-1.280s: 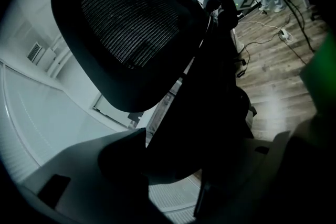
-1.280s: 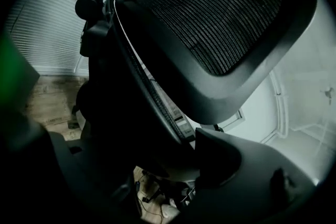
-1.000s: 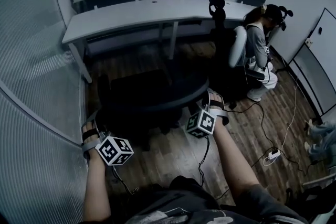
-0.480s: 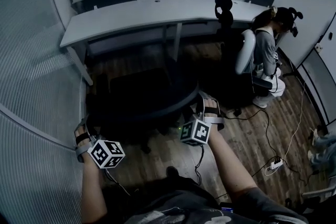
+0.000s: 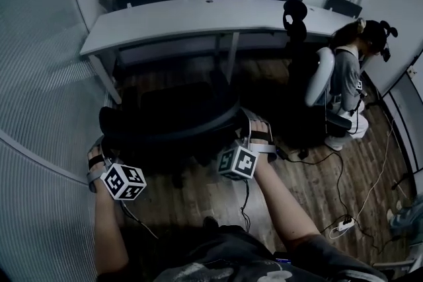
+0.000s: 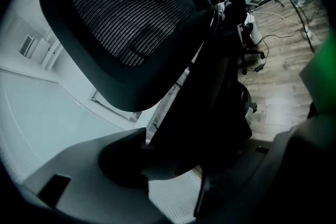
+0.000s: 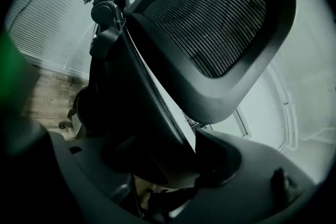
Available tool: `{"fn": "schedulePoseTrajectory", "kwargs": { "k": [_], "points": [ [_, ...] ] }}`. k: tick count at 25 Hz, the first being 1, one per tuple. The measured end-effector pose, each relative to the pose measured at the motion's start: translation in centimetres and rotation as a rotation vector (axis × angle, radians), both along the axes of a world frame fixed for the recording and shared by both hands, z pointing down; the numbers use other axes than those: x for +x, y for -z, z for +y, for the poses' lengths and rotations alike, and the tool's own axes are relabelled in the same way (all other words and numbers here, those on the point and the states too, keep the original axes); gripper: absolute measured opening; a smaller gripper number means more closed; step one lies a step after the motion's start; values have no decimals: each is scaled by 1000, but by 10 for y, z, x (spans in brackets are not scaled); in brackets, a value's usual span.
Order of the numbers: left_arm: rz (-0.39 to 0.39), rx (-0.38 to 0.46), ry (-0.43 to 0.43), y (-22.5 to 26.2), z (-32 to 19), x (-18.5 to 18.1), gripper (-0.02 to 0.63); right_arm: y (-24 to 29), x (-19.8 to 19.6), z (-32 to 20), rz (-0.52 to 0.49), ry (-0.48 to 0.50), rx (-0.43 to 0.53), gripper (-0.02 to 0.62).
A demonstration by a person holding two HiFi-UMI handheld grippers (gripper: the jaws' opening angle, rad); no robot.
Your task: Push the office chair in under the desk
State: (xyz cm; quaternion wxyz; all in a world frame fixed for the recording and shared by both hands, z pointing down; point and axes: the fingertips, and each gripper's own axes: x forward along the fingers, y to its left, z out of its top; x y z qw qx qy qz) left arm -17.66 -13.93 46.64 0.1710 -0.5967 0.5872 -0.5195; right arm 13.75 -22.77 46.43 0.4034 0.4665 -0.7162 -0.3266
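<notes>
The black office chair (image 5: 173,117) stands in front of the long white desk (image 5: 198,15), its backrest toward me. My left gripper (image 5: 100,145) is shut on the backrest's left edge and my right gripper (image 5: 250,125) on its right edge. In the left gripper view the mesh headrest (image 6: 126,13) fills the top, and the dark backrest frame (image 6: 210,107) runs between the jaws of the left gripper (image 6: 173,160). The right gripper view mirrors this: headrest (image 7: 220,13) above, backrest edge (image 7: 152,113) between the jaws of the right gripper (image 7: 163,165).
A person (image 5: 344,72) sits on another chair at the desk's right end. Cables and a power strip (image 5: 344,224) lie on the wooden floor at the right. A ribbed glass wall (image 5: 39,82) runs along the left. The desk's slanted leg (image 5: 106,81) stands left of the chair.
Both grippers and the chair have moved forward toward the desk. The grip on the backrest is unchanged.
</notes>
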Motion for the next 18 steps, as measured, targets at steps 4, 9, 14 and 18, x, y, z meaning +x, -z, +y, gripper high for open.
{"fn": "schedulePoseTrajectory", "kwargs": {
  "k": [4, 9, 14, 18],
  "points": [
    [4, 16, 17, 5, -14, 2, 273, 5, -1, -22, -9, 14, 29, 304],
    [3, 6, 41, 5, -29, -3, 273, 5, -8, -44, -12, 53, 26, 304],
    [-1, 27, 28, 3, -60, -21, 273, 2, -25, -72, 1, 56, 30, 302],
    [-4, 32, 31, 3, -88, -42, 273, 4, -44, -94, 7, 74, 50, 293]
  ]
}}
